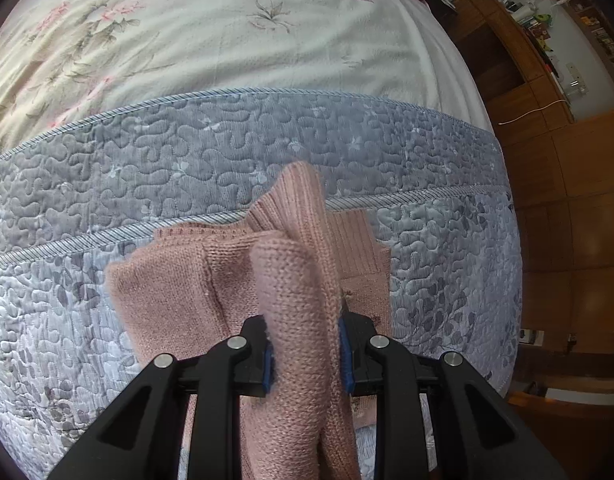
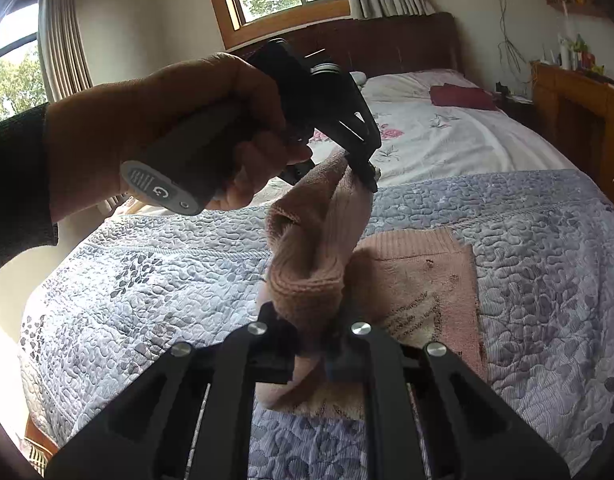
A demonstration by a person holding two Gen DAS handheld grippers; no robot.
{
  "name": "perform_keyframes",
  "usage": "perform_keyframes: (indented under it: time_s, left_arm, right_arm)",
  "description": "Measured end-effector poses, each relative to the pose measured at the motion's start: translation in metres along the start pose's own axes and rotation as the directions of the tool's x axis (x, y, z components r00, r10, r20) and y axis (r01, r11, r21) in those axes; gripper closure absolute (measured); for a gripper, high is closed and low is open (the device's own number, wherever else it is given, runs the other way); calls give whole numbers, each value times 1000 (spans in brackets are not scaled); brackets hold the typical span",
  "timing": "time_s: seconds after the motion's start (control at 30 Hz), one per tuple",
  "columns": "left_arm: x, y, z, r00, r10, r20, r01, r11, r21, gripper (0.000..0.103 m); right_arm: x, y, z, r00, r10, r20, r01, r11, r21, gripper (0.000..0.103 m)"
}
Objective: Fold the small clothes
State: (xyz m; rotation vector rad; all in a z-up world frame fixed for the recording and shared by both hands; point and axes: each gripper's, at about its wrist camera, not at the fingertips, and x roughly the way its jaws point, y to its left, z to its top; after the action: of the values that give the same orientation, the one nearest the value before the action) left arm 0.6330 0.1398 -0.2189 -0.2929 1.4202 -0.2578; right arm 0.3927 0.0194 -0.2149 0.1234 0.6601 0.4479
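Left hand-held gripper (image 1: pixel 307 354) clenched on pink knit sweater (image 1: pixel 291 280) bunched ahead over blue quilt (image 1: pixel 447 248), right hand-held gripper (image 2: pixel 313 344) grasping another fold, only right view shows person's hand (image 2: pixel 179 128) gripping the left handle.

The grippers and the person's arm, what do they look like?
Both grippers, left and right, have black angular linkages with silver round pivot pins. The left's jaws carry blue pads. Its grey handle has a "G" marking on the end cap. A dark sleeve covers the wrist.

L gripper (image 1: pixel 307 356) & R gripper (image 2: pixel 313 344) both clamped, raised close together.
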Motion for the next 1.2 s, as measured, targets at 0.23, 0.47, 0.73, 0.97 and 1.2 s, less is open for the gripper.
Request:
perform_keyframes:
  time_s: [0.23, 0.47, 0.73, 0.97, 1.2]
  left_arm:
    - [37, -33, -5, 996, 83, 14, -82, 997, -9, 79]
    - [71, -59, -16, 979, 199, 45, -199, 980, -12, 79]
    - [85, -86, -30, 929, 347, 126, -347, 938, -19, 79]
    - [93, -109, -45, 906, 374, 197, -381, 925, -4, 79]
    - [109, -110, -52, 951, 214, 223, -228, 973, 36, 54]
  right_arm:
    - [-1, -39, -19, 1000, 3, -15, -1, 995, 101, 94]
    - [0, -70, -43, 999, 19, -39, -12, 984, 179, 94]
    - [1, -95, -64, 995, 83, -52, -65, 958, 279, 94]
    - [-2, -116, -79, 990, 123, -64, -93, 931, 353, 94]
    - [14, -144, -104, 973, 208, -100, -135, 863, 486, 94]
